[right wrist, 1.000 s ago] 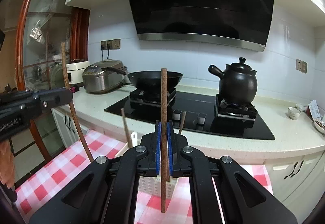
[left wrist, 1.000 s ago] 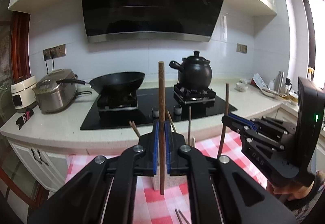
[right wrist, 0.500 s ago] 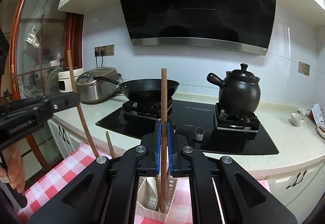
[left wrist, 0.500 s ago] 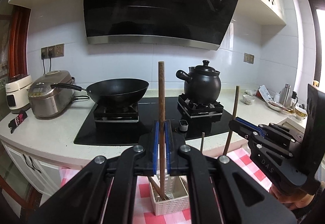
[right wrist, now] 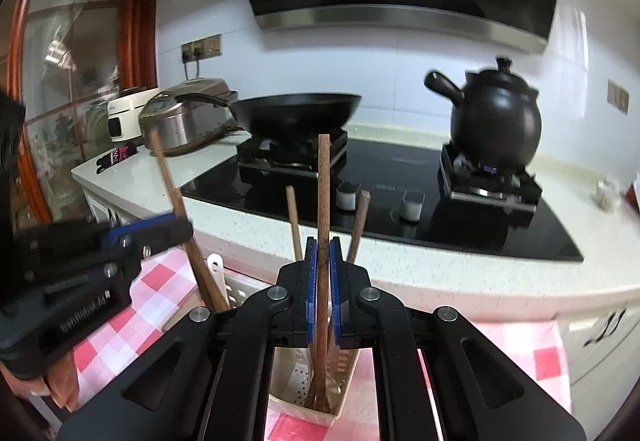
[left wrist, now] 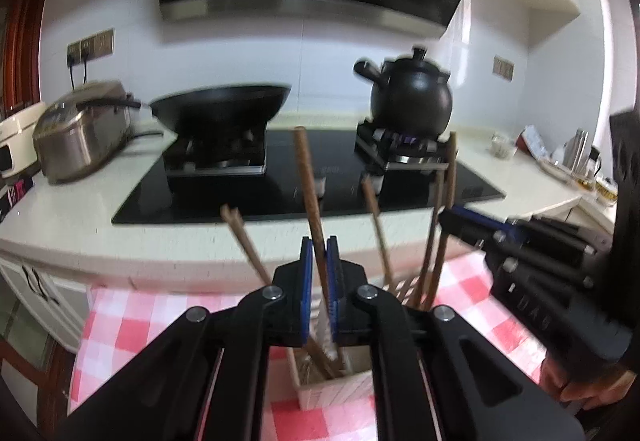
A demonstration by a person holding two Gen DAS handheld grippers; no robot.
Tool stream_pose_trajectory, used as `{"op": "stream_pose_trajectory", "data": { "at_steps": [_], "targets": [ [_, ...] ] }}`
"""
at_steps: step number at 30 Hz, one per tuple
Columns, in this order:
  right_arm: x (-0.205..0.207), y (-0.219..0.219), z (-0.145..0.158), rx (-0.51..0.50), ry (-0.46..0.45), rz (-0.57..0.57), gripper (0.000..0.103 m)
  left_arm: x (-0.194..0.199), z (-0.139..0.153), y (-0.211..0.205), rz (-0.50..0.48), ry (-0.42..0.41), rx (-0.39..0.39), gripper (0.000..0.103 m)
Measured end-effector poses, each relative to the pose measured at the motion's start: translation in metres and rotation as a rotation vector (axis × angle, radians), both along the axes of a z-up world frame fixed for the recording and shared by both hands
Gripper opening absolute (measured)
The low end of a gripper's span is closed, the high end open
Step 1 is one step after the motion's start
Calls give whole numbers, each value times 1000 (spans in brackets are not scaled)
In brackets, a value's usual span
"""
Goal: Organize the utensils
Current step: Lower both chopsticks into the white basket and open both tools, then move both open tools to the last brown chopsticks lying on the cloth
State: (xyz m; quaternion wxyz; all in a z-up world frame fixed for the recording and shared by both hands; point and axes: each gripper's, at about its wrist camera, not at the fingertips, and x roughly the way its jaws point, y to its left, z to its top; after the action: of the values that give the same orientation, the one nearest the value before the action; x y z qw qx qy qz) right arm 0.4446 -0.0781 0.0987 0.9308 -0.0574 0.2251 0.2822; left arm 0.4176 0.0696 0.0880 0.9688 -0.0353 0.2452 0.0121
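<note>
Two grippers, left (left wrist: 320, 273) and right (right wrist: 323, 281), each clench one chopstick (left wrist: 308, 181) over one holder (right wrist: 304, 397)

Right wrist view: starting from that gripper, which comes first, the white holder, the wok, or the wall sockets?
1. White holder, directly below the right gripper.
2. Wok, on the left burner beyond the counter edge.
3. Wall sockets, on the back wall, upper left.
</note>
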Motion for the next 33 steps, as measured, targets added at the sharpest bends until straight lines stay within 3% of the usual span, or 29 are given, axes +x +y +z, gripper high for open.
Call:
{"op": "stream_pose_trajectory", "data": {
  "at_steps": [3,6,8,11,13,16,23,33],
  "targets": [
    [4,-4,-6,7,22,-15,11,-3,-16,4,19,30,11,12],
    [1,-6,-6,2,21,-13,22,-15,-24,10,29,31,1,37],
    [-5,-10,-4,18,18,-14,32,-25,-24,12,40,24,0,39],
    [-19,-16,0,24,6,-13,32,-46,-26,17,68,22,-1,47],
    [-31,-20,0,26,7,-11,32,-62,-27,19,97,19,-5,62],
    [-52,-30,-9,31,22,-10,32,-90,-36,22,134,16,-21,75],
    [-96,-41,-50,18,97,10,32,-149,-69,17,167,34,-91,87],
    [-144,-52,-105,5,187,20,32,-201,-110,0,180,93,-76,90]
  ]
}}
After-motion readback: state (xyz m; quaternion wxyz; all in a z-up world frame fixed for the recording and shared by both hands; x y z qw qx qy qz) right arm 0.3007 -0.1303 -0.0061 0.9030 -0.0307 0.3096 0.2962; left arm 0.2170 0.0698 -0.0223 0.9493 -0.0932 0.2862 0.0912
